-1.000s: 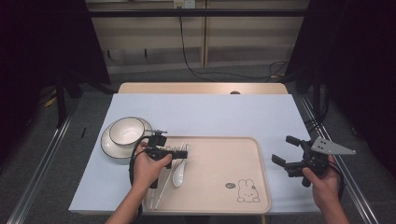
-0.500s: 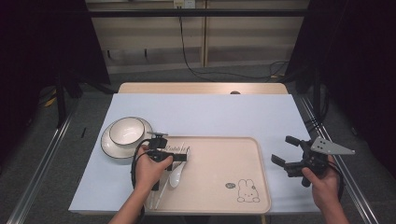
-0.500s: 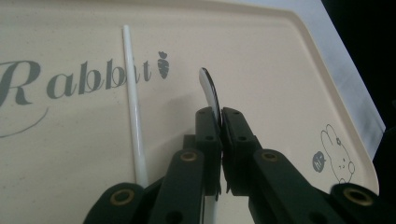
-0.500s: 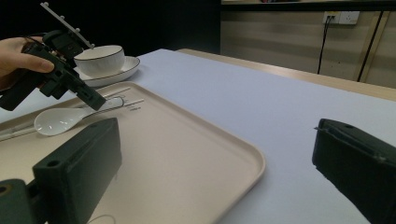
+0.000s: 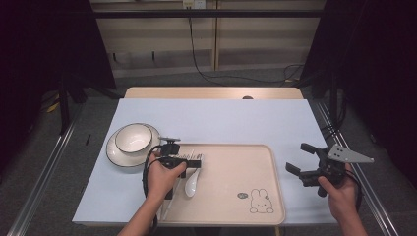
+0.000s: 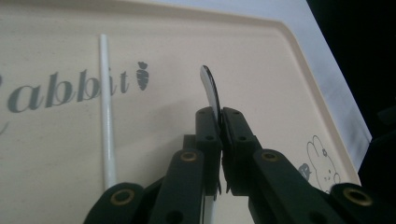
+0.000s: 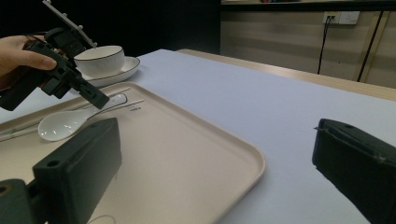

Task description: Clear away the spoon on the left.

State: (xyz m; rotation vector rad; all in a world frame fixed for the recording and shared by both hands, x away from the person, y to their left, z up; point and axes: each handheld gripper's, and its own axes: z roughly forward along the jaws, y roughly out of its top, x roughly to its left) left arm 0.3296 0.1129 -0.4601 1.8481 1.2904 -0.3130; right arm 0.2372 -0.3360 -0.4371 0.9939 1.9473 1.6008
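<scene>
High view: left of centre, the left gripper [image 5: 189,160] pinches the handle of a white ceramic spoon [image 5: 191,183] lying on the beige rabbit-print plastic tray [image 5: 236,152], probably to lift it.

Left gripper view: at centre, its jaws clamp the spoon's thin edge beside a white chopstick [image 6: 106,121].

Right gripper view: the right gripper [image 7: 215,163] hangs spread and empty over the tray's corner, presumably waiting.
</scene>
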